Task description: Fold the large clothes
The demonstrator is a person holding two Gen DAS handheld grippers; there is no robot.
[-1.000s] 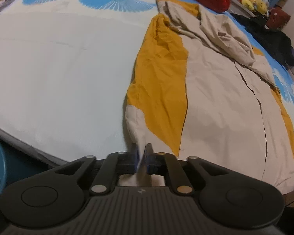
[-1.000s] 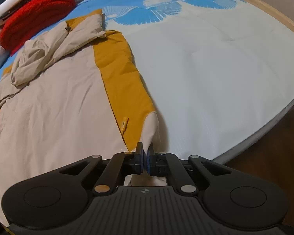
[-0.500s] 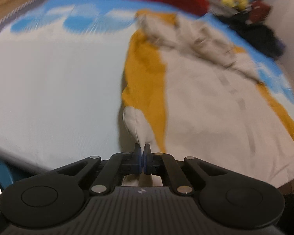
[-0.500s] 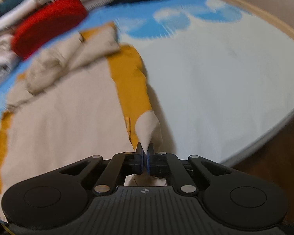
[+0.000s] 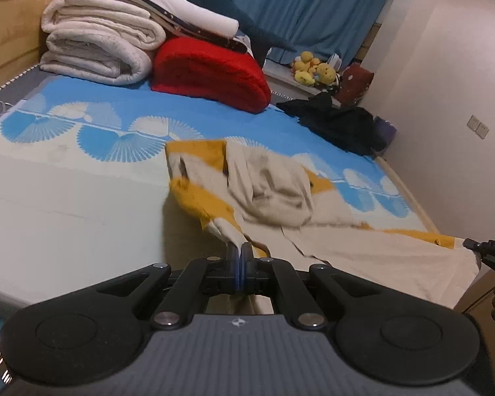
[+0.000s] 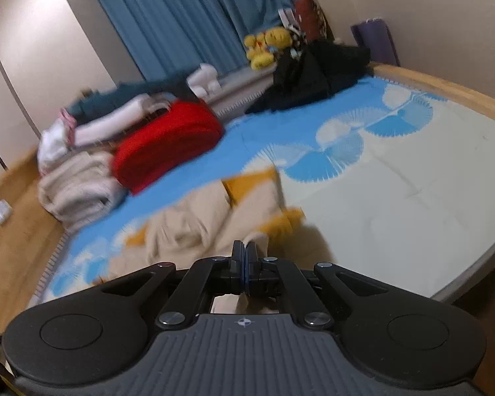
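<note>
Beige-and-mustard jacket (image 5: 274,191) on the bed's (image 5: 66,198) near half, hem corners pinched by left gripper (image 5: 238,257) and right gripper (image 6: 244,257); carry both level toward the collar.

Bare sheet (image 5: 66,204) left of garment (image 5: 270,191)

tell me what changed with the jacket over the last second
Both tongs, left and right, lifted the jacket hem off the bed and carried it toward the hood, so the cloth now bunches up. Both stayed shut on the hem corners; the red blanket did not move.
</note>
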